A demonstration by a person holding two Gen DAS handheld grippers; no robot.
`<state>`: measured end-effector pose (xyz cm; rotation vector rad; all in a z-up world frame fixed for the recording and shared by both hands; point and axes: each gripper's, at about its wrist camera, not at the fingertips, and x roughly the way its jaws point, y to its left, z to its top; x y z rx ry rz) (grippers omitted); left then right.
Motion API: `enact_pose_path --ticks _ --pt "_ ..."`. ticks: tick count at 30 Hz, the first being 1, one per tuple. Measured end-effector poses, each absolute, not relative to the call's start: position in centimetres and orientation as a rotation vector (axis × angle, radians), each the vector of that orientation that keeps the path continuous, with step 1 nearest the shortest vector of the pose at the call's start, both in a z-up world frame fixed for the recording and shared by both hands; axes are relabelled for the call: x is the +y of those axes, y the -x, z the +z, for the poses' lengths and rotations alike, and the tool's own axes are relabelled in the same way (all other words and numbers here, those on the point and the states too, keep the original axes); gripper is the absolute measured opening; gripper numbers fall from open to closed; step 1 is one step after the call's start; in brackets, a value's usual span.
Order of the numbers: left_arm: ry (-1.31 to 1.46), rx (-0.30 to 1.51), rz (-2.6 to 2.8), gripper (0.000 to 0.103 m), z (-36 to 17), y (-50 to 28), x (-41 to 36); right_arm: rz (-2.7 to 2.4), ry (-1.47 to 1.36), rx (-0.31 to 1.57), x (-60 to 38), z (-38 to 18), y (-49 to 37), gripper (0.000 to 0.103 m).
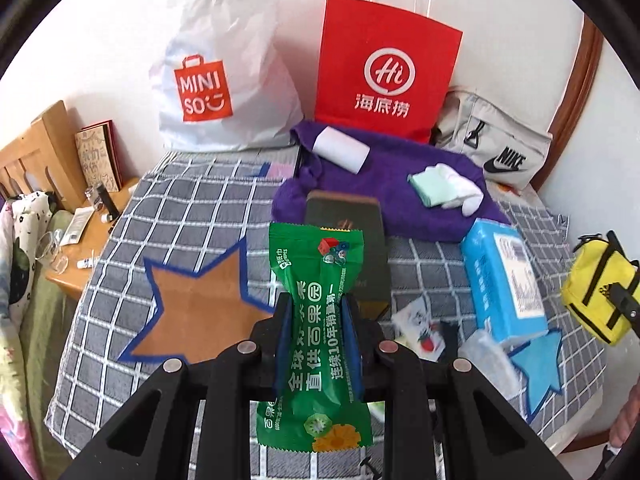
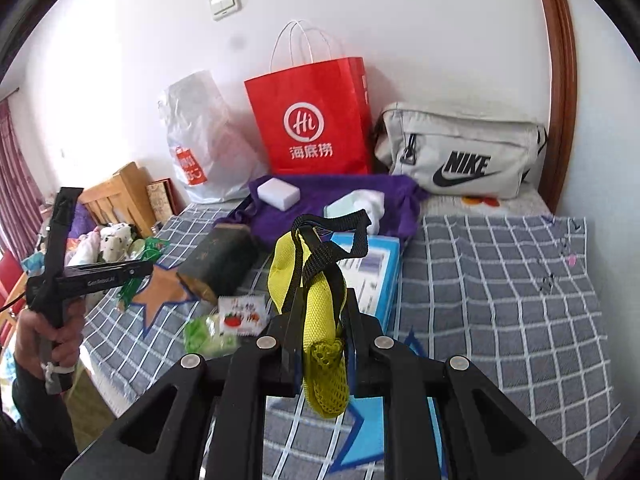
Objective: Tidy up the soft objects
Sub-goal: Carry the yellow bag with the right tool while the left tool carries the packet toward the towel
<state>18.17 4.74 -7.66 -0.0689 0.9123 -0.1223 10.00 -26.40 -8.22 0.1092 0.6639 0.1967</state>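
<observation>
1. where the wooden side table stands at the far left beside the bed, small bottles and a tube lie on it.
2. a brown star with blue edging lies on the grey checked bedspread, left of the left gripper.
3. the left gripper has its blue pads squeezed onto a green wipes packet, which stands up between them, clear of the bed.
4. behind the packet a dark green box lies on the bedspread, its far end at a purple towel that carries a white block and folded pale socks.
5. against the wall stand a white miniso bag, a red paper bag and a grey nike bag.
6. a blue tissue pack lies right of the box, its near end over a blue star.
7. the right gripper is pinched on a yellow pouch with black straps, held in the air above the tissue pack.
</observation>
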Motion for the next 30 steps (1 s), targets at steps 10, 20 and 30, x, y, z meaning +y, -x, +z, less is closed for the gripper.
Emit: enact_pose_path --ticks 10,20,30 --pt "0.07 0.897 -0.137 0.023 -6.8 -22.2 3.9 0.185 -0.119 0.71 -24.8 -7.6 -16.7 0.016" --pt "0.077 0.912 -0.147 0.023 -6.7 -28.0 2.8 0.191 -0.118 0.733 -23.9 -8.3 -24.3 0.016" --pt "0.109 0.952 -0.158 0.023 -7.4 -34.3 2.0 0.201 -0.125 0.729 -24.0 -8.7 -31.1 0.018"
